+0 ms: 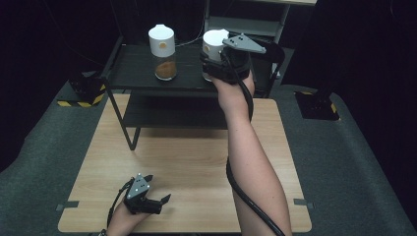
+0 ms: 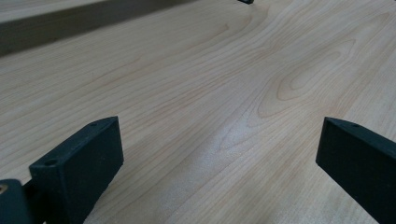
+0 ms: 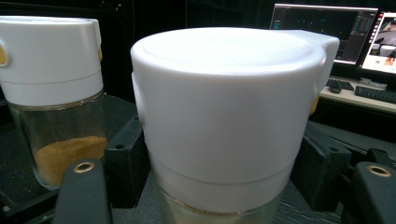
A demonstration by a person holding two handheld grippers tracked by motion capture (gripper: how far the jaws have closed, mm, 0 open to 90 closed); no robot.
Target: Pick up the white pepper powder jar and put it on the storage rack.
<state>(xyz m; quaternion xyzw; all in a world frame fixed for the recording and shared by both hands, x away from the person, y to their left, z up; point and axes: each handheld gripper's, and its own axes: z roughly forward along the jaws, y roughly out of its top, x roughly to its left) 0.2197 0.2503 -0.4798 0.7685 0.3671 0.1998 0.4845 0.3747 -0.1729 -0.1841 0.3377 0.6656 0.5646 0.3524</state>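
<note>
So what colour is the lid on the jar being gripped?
White lid; right gripper view.

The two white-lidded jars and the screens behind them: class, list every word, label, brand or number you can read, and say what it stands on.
No text can be read.
Jar on the left: a small orange mark on its white lid, too small to read.
Jar between the right gripper's jaws: plain white lid, no lettering visible.
Monitors in the right gripper view: lit windows, too blurred to read.

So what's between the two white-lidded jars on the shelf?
Nothing: in the high view, bare black shelf separates the spice jar from the jar in the right tool.
</note>
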